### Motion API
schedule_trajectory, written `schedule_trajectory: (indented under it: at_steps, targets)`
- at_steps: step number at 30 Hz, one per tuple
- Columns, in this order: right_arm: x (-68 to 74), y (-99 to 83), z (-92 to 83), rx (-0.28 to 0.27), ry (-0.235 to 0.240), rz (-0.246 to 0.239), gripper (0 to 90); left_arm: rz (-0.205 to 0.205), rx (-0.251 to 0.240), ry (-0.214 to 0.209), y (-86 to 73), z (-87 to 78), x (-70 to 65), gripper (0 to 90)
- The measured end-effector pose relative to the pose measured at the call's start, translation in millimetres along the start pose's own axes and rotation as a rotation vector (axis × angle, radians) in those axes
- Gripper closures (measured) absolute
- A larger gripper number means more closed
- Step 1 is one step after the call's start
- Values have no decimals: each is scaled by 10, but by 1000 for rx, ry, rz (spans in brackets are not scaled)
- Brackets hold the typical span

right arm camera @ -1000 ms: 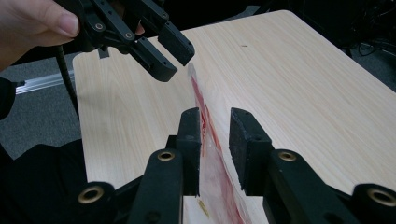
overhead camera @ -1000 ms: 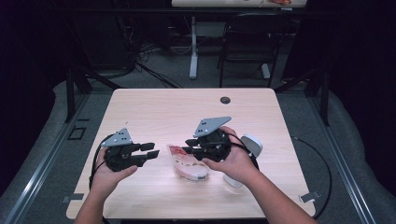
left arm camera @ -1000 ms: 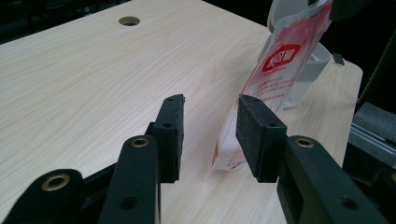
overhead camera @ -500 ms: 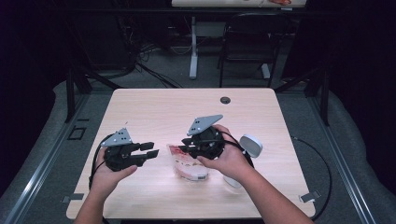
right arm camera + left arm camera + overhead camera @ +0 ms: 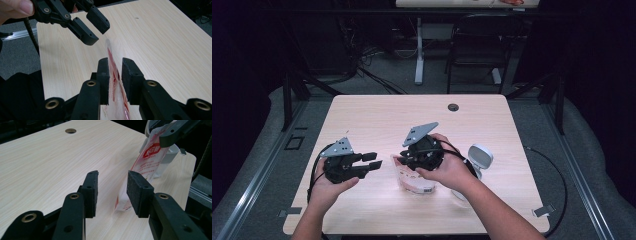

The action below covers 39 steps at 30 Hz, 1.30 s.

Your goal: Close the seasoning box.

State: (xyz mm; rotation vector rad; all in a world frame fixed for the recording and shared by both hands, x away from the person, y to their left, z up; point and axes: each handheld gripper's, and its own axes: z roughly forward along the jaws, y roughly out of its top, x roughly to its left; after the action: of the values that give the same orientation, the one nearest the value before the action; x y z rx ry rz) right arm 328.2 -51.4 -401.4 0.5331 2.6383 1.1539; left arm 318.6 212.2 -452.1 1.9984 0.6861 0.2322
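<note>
Left claw [image 5: 374, 163] held level above the light wooden desk [image 5: 377, 117], jaws standing apart with nothing between them, pads aimed toward the right claw. Seen along its own jaws: bare desk between the pads [image 5: 136, 192], and just beyond the right-hand pad a clear plastic pouch with red print [image 5: 147, 161], standing on its lower edge on the desk and leaning, its top caught by a black jaw of the other claw at the upper right corner.

Between the two claws, nearer the right one: the same pouch [image 5: 412, 180], lower part resting on the desk, upper edge rising into the right claw.

Right claw [image 5: 404, 155] tilted down over the pouch, jaws narrow and just been closing, the pouch's thin top edge [image 5: 113, 75] running between the two pads; one pad close against the film, a slim gap visible at the other, so firm pressing cannot be told. Beyond its tips, the left claw [image 5: 96, 26] hovering open, close to the pouch's far end.

Right of the right claw, behind the wrist: a white round-headed object [image 5: 480, 156] on the desk, kind unclear.
</note>
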Motion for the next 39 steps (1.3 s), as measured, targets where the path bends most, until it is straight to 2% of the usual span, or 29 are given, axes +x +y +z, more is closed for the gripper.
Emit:
schedule_trajectory:
  at_steps: [16,33,39]
  targets:
    - [16,36,73,36,2,-22,757,-6,3,1,-11,9,12,611]
    - [13,68,141,55,-6,-20,755,-5,7,2,-13,21,6,611]
    - [29,80,146,70,-13,-33,790,-4,8,3,-13,20,7,611]
